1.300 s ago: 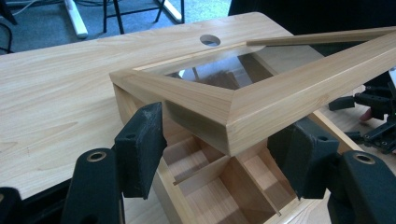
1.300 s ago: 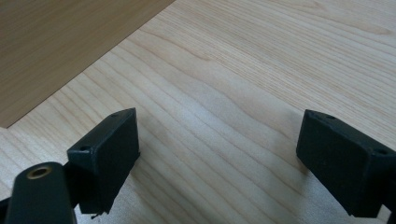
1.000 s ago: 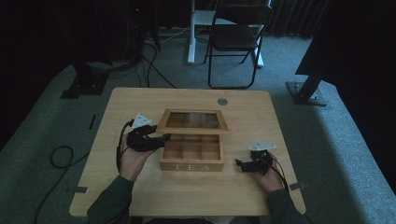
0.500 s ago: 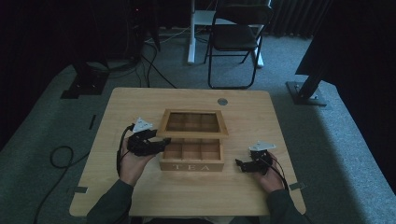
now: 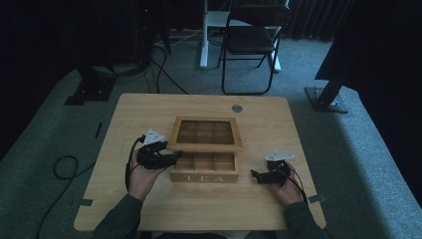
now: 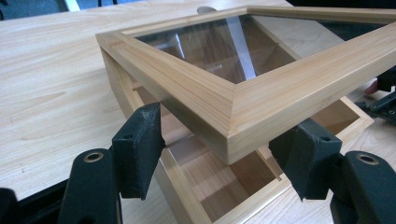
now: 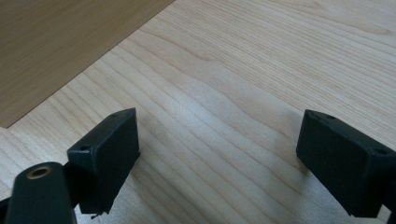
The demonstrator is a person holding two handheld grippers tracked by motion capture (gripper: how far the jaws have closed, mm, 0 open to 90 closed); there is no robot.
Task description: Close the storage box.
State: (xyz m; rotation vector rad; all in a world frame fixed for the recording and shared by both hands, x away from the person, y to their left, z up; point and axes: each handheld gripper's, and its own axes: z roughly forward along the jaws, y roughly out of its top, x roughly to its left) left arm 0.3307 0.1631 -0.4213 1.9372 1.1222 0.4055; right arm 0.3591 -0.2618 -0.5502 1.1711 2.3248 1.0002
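Wooden lid [image 6: 261, 100] sits half-raised between the left tool's [image 6: 219, 158] spread jaws. Lift it evenly; the right tool [image 7: 219, 154] rests parted, empty.

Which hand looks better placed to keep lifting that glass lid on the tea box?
The left. In the left gripper view, the left gripper has open jaws either side of the glass lid's raised corner. The right gripper sits open on bare table, beside the tea box.
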